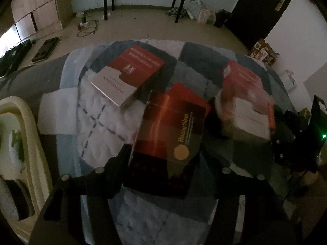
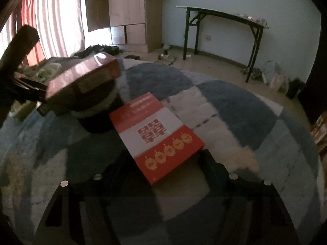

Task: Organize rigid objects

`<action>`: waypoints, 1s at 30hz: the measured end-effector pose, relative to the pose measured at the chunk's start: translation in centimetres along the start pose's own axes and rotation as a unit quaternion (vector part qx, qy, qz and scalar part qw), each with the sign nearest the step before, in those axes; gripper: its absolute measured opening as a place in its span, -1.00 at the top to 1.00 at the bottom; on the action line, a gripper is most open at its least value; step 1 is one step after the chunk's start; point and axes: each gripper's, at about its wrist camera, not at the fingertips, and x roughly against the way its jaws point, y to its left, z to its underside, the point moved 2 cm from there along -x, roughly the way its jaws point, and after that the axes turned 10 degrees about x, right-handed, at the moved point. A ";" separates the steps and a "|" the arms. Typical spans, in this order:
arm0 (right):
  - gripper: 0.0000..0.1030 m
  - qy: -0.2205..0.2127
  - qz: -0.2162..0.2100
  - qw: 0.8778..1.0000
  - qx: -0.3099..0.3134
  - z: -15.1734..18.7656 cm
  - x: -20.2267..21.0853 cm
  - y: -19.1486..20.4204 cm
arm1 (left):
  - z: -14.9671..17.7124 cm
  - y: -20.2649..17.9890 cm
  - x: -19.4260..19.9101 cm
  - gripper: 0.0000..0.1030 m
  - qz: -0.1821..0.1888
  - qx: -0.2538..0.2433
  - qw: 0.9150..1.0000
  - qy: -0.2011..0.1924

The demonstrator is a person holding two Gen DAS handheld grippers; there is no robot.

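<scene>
Left hand-held gripper point(image 1: 163, 169) clamps dark red box point(image 1: 171, 130); right hand-held gripper point(image 2: 163, 163) clamps red-white box point(image 2: 156, 136).

Dark red box point(image 1: 169, 130) is sitting mid-blanket point(image 1: 98, 122), blocking the centre, with the red-and-white box point(image 1: 130, 75) lying just behind it. Cream tray point(image 1: 30, 126) is crowding the left edge; bare blanket between is staying passable.

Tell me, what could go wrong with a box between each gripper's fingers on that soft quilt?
The left gripper seems to pinch the glossy dark red box near one end only, so it may swing or slip. The red and white box lies askew in the right gripper and might twist out. The two held boxes are close and could collide.
</scene>
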 end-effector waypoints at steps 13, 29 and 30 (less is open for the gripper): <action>-0.24 0.024 -0.049 0.998 -0.038 1.8 1.8 1.4 | -1.5 2.1 4.0 -0.25 0.028 0.050 0.997 -0.047; -0.34 0.055 -0.028 0.997 0.041 3.1 3.9 4.0 | -2.5 2.6 6.8 -0.24 0.056 0.063 0.993 -0.079; -0.43 0.053 -0.016 0.997 0.045 3.1 4.0 3.9 | -2.6 2.7 6.8 -0.24 0.057 0.064 0.993 -0.080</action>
